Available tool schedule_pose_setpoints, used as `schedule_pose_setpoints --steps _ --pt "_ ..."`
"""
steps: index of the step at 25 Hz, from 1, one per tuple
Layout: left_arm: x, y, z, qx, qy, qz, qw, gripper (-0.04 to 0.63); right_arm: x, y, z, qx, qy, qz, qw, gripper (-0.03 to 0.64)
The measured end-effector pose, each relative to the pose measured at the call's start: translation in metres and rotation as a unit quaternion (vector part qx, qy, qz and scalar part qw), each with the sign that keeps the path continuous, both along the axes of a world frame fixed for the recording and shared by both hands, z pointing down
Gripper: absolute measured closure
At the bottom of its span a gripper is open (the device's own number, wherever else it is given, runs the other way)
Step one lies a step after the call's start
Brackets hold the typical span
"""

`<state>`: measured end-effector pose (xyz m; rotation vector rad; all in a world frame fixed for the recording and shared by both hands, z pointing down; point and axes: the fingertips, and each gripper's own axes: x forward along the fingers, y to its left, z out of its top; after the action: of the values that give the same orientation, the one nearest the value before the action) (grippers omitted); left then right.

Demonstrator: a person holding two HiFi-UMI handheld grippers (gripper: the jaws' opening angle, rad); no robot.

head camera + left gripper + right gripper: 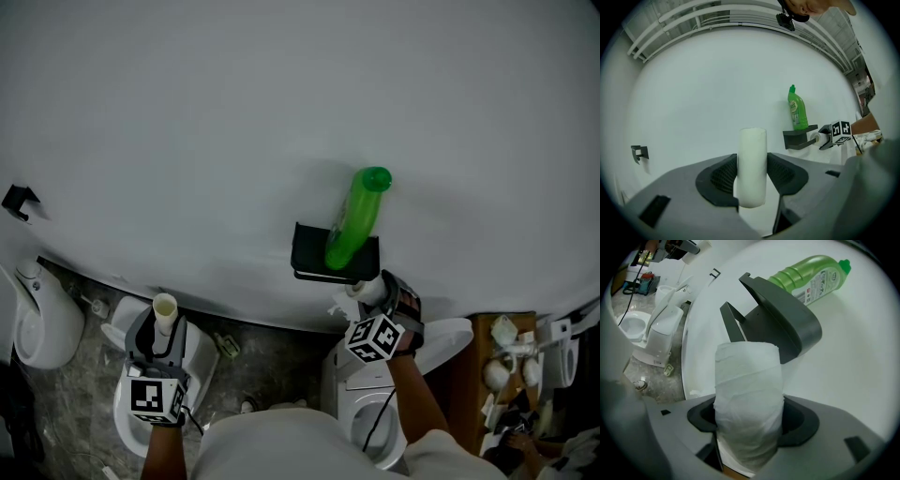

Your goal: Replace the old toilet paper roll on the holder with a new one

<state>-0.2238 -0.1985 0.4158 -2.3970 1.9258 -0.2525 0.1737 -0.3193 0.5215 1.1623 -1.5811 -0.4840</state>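
The left gripper [751,180] holds the tube [752,164]. Its fingers [723,178] stand about half closed, one pad pressing each side of the bare cardboard core. The tube stands upright between the fingers, its top end well above them and its bottom end just below. In the head view the same left gripper [161,333] shows at the lower left with the tube [165,312] sticking up out of it.

The right gripper [750,423] holds the roll [749,399]. Its fingers [799,420] stand wide, clamped on the two sides of the full white roll, which fills the gap and rises past the fingertips. Just beyond those fingertips is the black holder [783,319] on the wall [234,112]. The roll's far end lies close to the holder's lower edge; I cannot tell if they touch.

A green bottle [813,280] stands on the holder's top, farther from the fingers than the holder. In the head view the right gripper [370,295] sits right under the holder [314,253], well apart from the left gripper.
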Motion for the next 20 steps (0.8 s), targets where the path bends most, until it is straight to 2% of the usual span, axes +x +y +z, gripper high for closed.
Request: schedule_pose_setpoints --steps 13,20 --pt "-0.017 0.01 0.007 -0.011 0.001 -0.002 0.9999 0.394 -0.031 0.004 -0.009 0.044 0.008 -0.017 0.999 0.284" --pt "-0.021 0.011 0.008 -0.015 -0.001 0.005 0.9999 0.394 -0.041 0.002 -0.014 0.098 0.02 -0.03 0.995 0.284"
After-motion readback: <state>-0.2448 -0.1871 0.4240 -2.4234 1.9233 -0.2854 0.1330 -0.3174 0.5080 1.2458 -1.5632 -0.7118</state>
